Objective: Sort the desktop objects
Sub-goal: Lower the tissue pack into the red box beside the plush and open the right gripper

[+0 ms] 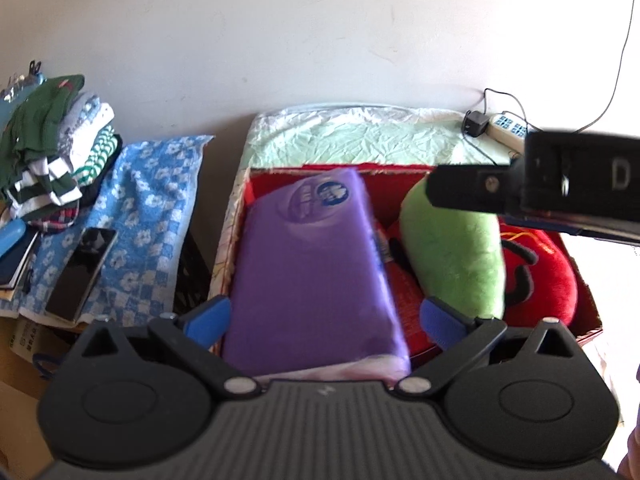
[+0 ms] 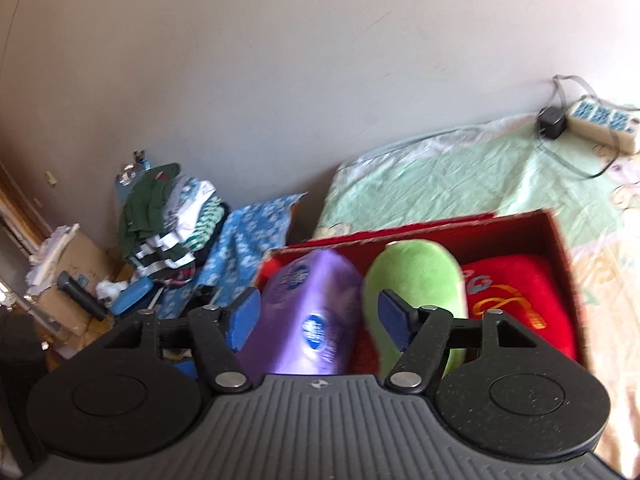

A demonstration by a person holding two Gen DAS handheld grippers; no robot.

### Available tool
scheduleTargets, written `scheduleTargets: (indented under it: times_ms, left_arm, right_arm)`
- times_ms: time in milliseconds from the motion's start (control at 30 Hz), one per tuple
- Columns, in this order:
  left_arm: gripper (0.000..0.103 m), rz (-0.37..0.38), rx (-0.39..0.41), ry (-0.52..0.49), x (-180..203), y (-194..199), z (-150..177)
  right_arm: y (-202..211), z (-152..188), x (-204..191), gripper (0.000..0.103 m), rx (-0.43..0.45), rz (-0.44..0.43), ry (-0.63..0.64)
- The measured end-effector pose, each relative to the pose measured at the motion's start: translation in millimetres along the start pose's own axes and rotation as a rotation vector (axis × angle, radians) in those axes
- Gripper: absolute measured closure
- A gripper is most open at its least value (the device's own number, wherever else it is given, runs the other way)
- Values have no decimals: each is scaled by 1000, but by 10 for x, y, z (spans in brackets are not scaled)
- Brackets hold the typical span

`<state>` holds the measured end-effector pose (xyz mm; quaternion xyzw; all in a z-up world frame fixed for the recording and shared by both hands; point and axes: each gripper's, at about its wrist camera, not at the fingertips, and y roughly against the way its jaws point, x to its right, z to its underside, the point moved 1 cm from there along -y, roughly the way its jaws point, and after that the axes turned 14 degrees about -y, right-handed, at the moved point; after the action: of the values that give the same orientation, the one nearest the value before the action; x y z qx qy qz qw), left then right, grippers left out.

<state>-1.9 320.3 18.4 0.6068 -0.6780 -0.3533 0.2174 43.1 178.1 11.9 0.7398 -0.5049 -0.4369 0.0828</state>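
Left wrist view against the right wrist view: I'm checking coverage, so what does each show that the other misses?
Only the left wrist view shows the dark phone on the blue floral towel and the right tool's black body reaching in from the right. Only the right wrist view shows the cardboard box on the far left. Both show the red box holding the purple pack, green plush and red cushion, plus the folded clothes and power strip.

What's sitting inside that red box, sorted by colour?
Purple: 1, the tissue pack
Green: 1, the plush toy
Red: 1, the cushion
Total: 3 in the red box
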Motion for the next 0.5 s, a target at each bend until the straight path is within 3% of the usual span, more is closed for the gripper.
scheduleTargets:
  times_ms: [200, 500]
  left_arm:
    - [1, 0, -19, 15, 42, -42, -13]
    - [1, -106, -9, 6, 229, 36, -32]
  right_arm:
    - [170, 10, 183, 28, 83, 135, 24]
    - [269, 92, 480, 28, 60, 180, -22]
